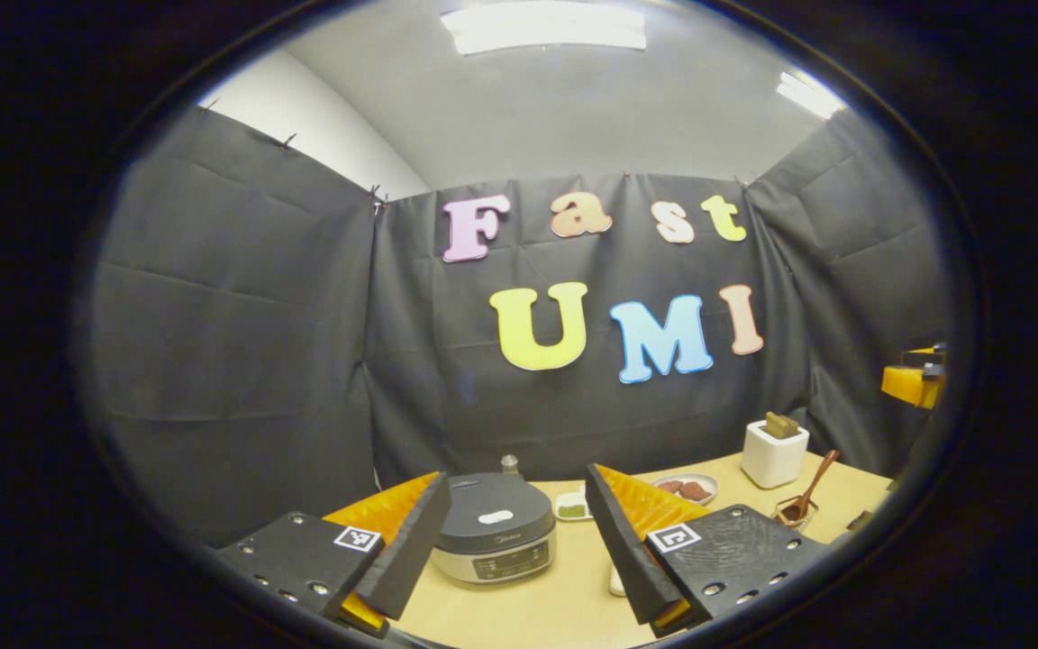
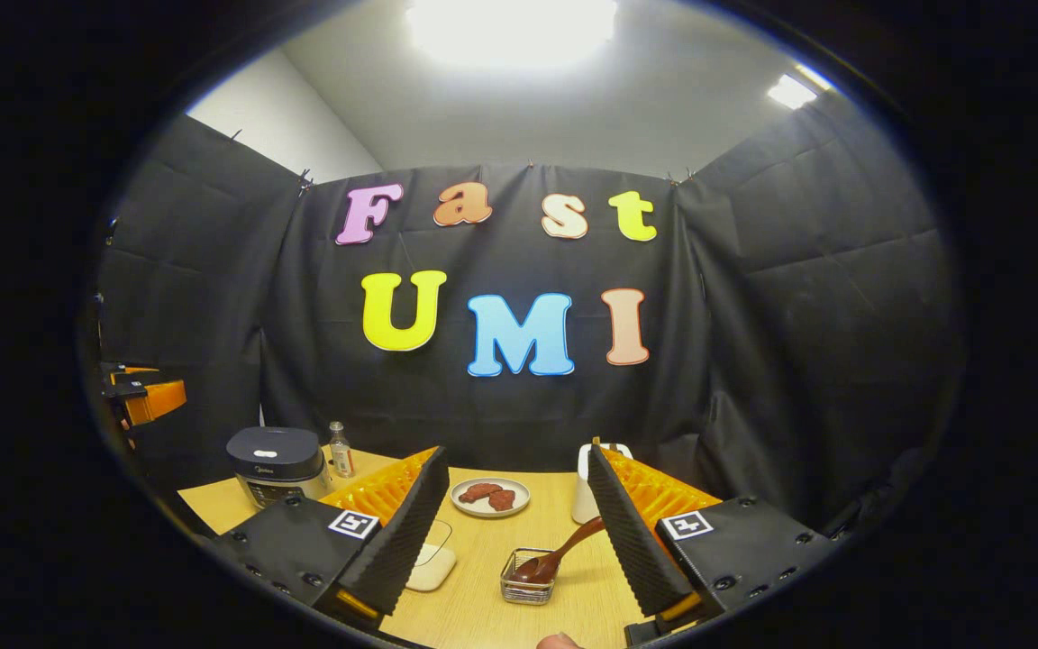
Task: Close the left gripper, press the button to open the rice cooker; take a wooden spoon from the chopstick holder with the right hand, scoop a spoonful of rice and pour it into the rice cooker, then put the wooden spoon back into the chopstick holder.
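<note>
Fingers (image 2: 609, 518) of both grippers gape empty; the spoon (image 2: 564, 552), light and stiff, wants gripping mid-handle, at one o'clock.

- The left tongs (image 1: 519, 550) are showing in the left gripper view with both fingers spread wide apart, gripping nothing.
- Their fingers (image 1: 411, 550) are angling inward toward the far ends, pointing forward and level over the surface.
- The right tongs (image 2: 519, 541) are showing in the right gripper view, likewise held wide open, with nothing between the fingers (image 2: 636, 541).
- They are also pointing forward, raised above the surface.
- The left tongs are appearing again at the left edge of the right gripper view, raised; their state there cannot be determined.
- A fingertip of the person (image 2: 559, 641) is just showing at the bottom edge of the right gripper view.
</note>
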Tool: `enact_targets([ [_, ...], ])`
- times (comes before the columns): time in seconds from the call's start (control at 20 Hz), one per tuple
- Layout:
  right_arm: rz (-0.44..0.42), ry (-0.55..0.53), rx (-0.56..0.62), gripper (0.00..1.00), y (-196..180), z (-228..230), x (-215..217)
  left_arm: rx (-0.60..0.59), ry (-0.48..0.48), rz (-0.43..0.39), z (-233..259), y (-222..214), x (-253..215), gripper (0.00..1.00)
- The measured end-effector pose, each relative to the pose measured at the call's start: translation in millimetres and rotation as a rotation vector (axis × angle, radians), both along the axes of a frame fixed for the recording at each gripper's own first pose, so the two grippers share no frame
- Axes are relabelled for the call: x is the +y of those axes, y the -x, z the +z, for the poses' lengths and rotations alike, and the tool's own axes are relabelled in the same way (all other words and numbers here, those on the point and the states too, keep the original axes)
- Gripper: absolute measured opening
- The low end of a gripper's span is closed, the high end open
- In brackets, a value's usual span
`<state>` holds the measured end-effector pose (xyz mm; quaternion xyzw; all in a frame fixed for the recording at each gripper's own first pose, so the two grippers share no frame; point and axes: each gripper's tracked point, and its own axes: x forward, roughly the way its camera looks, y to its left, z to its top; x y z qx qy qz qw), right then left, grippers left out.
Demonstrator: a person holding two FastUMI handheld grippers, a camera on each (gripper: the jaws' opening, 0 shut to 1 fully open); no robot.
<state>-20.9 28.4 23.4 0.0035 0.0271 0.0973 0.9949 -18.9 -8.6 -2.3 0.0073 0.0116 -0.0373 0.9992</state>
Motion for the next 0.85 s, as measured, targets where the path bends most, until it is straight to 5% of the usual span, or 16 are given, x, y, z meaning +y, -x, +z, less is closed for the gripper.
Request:
enact_targets([
  [0.85,-0.044,-0.017,-0.042,0.98,24.1,19.8,2.6,-0.032,0.015,-0.008,17.1,19.7,21.2,0.88],
])
